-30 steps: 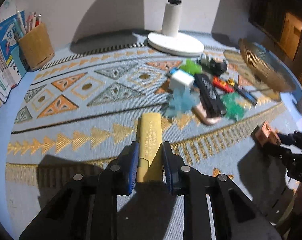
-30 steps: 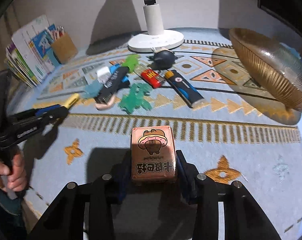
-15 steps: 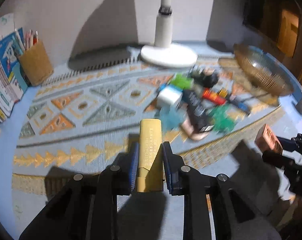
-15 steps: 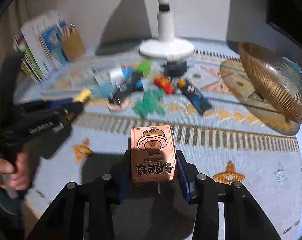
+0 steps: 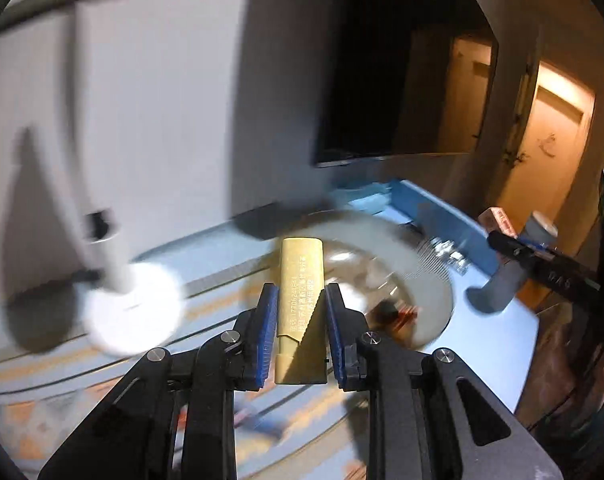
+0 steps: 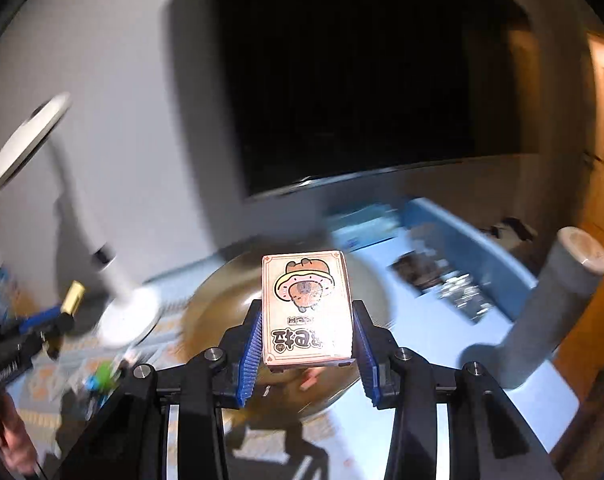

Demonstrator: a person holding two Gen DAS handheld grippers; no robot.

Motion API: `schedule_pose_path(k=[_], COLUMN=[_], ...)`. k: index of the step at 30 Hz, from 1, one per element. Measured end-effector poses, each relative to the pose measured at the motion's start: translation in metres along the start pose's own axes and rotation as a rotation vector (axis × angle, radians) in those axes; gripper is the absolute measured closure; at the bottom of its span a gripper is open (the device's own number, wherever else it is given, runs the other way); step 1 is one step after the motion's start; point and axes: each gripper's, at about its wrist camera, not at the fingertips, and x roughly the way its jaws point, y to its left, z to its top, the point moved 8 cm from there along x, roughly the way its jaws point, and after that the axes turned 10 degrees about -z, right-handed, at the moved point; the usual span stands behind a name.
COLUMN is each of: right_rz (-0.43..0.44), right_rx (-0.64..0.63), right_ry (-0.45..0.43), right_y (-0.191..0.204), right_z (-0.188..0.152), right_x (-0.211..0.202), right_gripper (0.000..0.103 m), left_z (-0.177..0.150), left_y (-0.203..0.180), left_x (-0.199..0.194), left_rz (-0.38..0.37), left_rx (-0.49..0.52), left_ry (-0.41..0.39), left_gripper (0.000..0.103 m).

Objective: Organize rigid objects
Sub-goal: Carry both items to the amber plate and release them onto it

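Left gripper [image 5: 298, 320] pinches a flat gold rectangular lighter [image 5: 301, 312] between its blue pads, held above a blurred, ribbed amber glass bowl [image 5: 430, 264] on the patterned table. Right gripper [image 6: 308, 344] clamps a pink cartoon-printed card box [image 6: 306, 308] over the same bowl, beside a white lamp base [image 6: 128, 320].

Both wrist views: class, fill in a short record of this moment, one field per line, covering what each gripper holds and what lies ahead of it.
left gripper: shut on the gold bar, raised off the mat
right gripper: shut on the pink card box, cartoon face up
ahead of both: the glass bowl, blurred by motion
bowl contents: small items, too blurred to name
background: white lamp base, dark screen, grey post
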Motion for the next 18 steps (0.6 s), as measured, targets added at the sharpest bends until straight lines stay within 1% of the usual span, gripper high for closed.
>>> schedule_pose_path(k=[2, 3, 6, 8, 10, 12, 16, 17, 18], right_rz=[-0.06, -0.075, -0.085, -0.09, -0.094, -0.115, -0.155, -0.161, -0.158], right_rx=[0.004, 0.002, -0.016, -0.039, -0.061, -0.077, -0.099, -0.098, -0.094], right_ry=[0.018, 0.038, 0.113, 0.161, 0.195, 0.213, 0.241, 0.246, 0.251], right_y=[-0.016, -0.021, -0.025, -0.022, -0.019, -0.021, -0.026, -0.028, -0.028], right_z=[0.009, 0.009, -0.001, -0.011, -0.022, -0.031, -0.039, -0.039, -0.039], right_x=[0.023, 0.034, 0.071, 0.093, 0.106, 0.11, 0.121, 0.125, 0.127], right_gripper=[0.062, 0.062, 0.062, 0.062, 0.062, 0.062, 0.062, 0.06, 0.051], left_z=[0.003, 0.0, -0.015, -0.026, -0.034, -0.037, -0.035, -0.033, -0.031], left_y=[-0.007, -0.011, -0.017, -0.019, -0.016, -0.015, -0.013, -0.014, -0.014], left_x=[0.04, 0.058, 0.106, 0.124, 0.134, 0.142, 0.149, 0.149, 0.146], left_rz=[-0.017, -0.016, -0.018, -0.019, -0.021, -0.02, -0.014, -0.02, -0.022], left_rx=[-0.018, -0.02, -0.021, -0.034, -0.045, -0.05, -0.053, -0.058, -0.061], left_ry=[0.044, 0.07, 0.144, 0.175, 0.195, 0.208, 0.215, 0.213, 0.21], left_gripper=[0.082, 0.082, 0.082, 0.082, 0.082, 0.082, 0.082, 0.074, 0.055])
